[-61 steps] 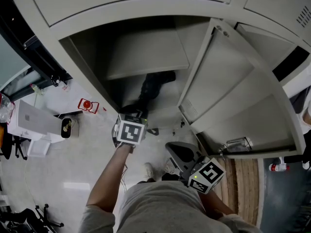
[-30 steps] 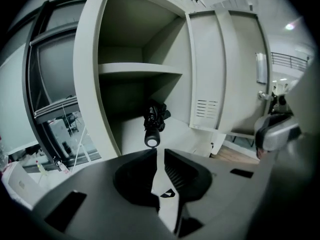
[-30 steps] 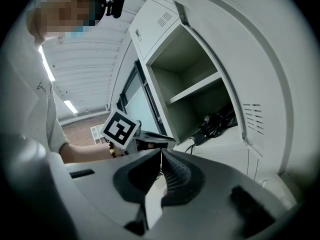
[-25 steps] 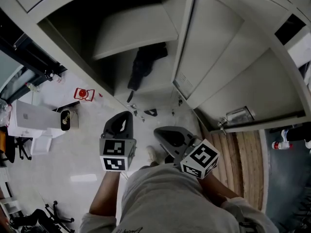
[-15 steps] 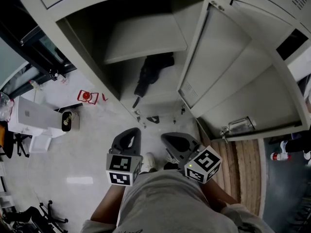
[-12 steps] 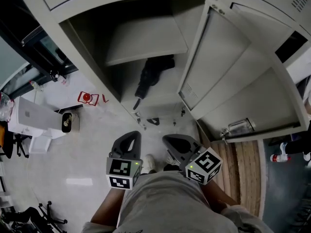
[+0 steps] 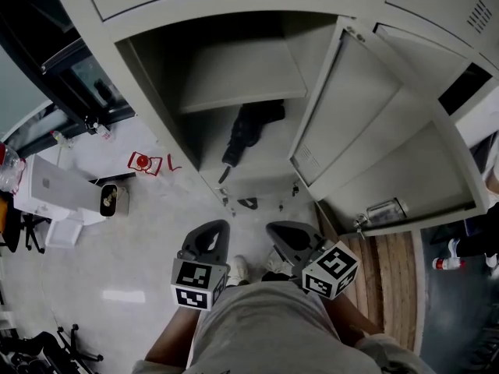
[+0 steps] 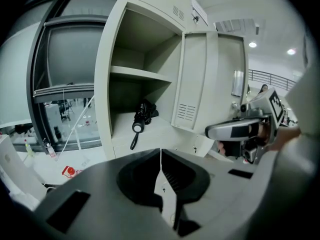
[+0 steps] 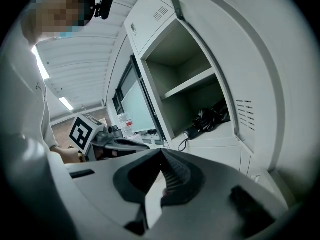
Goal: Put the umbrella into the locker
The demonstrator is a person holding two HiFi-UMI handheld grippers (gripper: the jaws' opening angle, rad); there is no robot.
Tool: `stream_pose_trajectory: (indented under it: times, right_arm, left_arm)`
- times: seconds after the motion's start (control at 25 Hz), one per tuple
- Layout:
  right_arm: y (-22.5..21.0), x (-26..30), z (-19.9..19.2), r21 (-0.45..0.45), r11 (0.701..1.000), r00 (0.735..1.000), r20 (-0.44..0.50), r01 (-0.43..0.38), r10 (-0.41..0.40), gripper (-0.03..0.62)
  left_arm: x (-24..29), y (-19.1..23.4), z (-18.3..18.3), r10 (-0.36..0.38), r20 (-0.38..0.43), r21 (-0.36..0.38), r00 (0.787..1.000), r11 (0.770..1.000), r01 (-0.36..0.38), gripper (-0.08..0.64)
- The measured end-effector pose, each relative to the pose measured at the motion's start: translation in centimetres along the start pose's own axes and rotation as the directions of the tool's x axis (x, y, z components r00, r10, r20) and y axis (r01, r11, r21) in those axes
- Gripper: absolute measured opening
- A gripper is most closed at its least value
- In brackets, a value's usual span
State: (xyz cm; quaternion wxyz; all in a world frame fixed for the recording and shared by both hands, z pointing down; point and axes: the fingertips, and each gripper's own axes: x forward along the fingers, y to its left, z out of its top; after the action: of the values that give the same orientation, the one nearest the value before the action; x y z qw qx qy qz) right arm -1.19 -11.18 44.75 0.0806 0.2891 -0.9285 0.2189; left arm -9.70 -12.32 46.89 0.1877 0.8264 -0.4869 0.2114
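Observation:
The black folded umbrella [image 7: 248,129] lies on the floor of the open locker's lower compartment [image 7: 261,170], handle and strap toward the front edge. It also shows in the left gripper view as the umbrella [image 8: 142,115] and in the right gripper view as the umbrella [image 9: 210,119]. Nothing holds it. My left gripper [image 7: 216,226] is shut and empty, held close to my body, well short of the locker. Beside it my right gripper [image 7: 276,229] is also shut with nothing in it. Both sets of jaw tips meet in their own views, left gripper [image 8: 160,152] and right gripper [image 9: 161,153].
The locker door [image 7: 355,123] stands swung open to the right. A shelf [image 7: 242,76] sits above the umbrella. On the floor at left are a red item [image 7: 144,163], a white box [image 7: 47,189] and a small bin [image 7: 109,199]. Wooden slats [image 7: 394,287] lie at right.
The left gripper, earlier at the locker mouth by the umbrella, has drawn back to my body beside the right gripper. The umbrella stays lying in the locker.

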Motion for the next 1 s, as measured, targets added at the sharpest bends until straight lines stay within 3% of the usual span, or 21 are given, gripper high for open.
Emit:
stream_pose_trajectory:
  times: [1.0]
  right_arm:
    - [0.34, 0.14, 0.28, -0.005, 1.0, 1.0, 0.007, -0.007, 0.007, 0.028]
  left_arm:
    - [-0.23, -0.55, 0.88, -0.015, 0.019, 0.001, 1.0, 1.0, 0.015, 0.021]
